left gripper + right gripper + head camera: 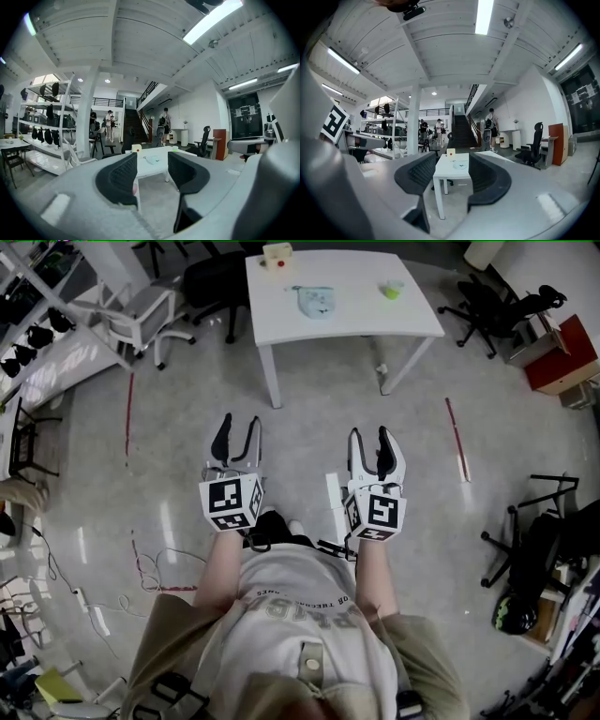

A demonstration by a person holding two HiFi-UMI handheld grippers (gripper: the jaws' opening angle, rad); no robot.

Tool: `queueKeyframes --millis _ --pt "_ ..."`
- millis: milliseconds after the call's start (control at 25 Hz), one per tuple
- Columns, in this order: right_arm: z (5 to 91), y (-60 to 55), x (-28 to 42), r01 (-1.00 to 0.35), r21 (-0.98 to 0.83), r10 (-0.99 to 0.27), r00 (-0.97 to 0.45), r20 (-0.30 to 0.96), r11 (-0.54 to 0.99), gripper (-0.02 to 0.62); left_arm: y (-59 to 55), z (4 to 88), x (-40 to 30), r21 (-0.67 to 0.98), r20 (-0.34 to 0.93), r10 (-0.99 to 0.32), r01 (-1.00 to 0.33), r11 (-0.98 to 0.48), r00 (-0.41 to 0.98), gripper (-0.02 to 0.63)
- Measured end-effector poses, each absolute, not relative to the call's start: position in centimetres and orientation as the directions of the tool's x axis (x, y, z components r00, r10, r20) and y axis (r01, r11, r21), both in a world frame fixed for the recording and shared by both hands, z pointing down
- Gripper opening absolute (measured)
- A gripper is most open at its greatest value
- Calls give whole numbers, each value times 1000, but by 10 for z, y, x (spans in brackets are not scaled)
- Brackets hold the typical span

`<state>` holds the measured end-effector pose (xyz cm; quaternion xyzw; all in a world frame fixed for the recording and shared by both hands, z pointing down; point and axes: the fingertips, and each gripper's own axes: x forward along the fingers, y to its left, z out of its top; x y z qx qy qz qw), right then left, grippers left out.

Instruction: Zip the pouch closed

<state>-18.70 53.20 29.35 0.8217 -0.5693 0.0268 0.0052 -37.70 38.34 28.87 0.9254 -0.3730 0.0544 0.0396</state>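
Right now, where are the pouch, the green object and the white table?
pouch (316, 302), head view, middle of its pale body.
green object (391, 289), head view, its top.
white table (361, 315), head view, bare tabletop.

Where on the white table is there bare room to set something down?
The table is mostly bare: the near strip in front of the pouch, and the gap between pouch and green cup. Only the far edge by the box is tight.

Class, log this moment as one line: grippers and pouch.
phase: before reach | left gripper: open, empty | right gripper: open, empty | pouch: on table, untouched
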Motion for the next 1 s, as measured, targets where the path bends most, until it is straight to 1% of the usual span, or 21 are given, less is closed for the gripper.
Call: queueKeyframes --millis 240,440,1000 --pt "303 519 -172 -933 -36 -932 356 71 -359 196 373 302 -366 27 167 -680 -693 -721 714 212" --pt "308 505 -150 -927 -22 -924 372 83 -375 196 349 312 -350 36 174 -680 -695 -718 712 212" --pt "309 421 -86 -909 -11 -904 412 112 -416 196 245 323 -276 41 217 -641 -662 -748 737 211"
